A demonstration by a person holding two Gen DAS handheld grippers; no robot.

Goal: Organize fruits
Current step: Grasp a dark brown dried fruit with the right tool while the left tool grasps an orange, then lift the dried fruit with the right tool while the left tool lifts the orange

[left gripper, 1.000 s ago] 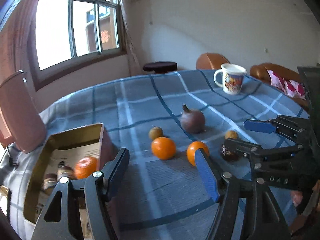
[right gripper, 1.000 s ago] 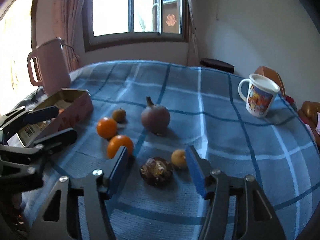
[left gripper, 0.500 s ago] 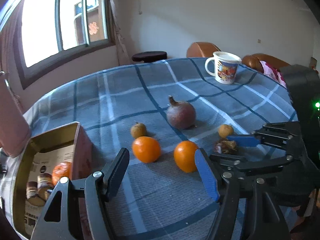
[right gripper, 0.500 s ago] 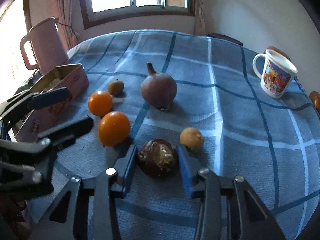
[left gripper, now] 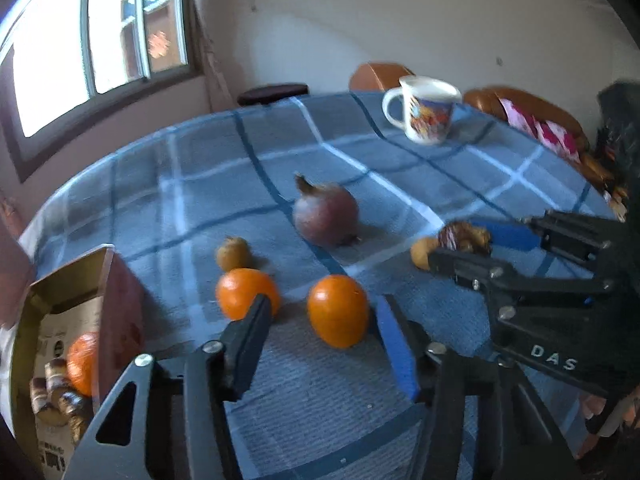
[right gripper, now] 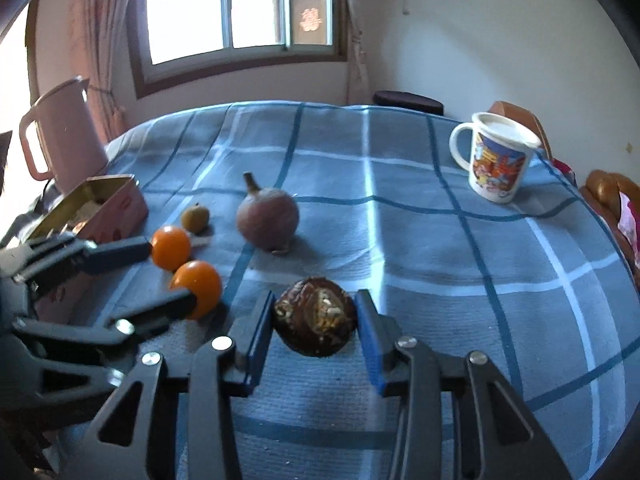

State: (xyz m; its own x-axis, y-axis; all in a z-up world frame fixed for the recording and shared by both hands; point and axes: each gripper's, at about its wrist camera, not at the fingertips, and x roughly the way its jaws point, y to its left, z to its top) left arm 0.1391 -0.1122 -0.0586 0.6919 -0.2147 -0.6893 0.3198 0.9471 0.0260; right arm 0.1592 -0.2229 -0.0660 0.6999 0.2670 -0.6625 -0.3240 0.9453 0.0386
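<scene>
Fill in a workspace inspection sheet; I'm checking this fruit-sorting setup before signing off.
Surface: blue checked tablecloth, flat.
Job's things: two oranges, purple-brown fruit, small yellowish fruits, dark brown fruit; open box already holds an orange.
Clutter: mug, pink jug.
Grippers: left gripper has just been closing, near orange between the fingers, not yet clamped; right gripper has just closed on the dark brown fruit.
Cables: nothing seen.
Surroundings: window, brown chairs.
</scene>
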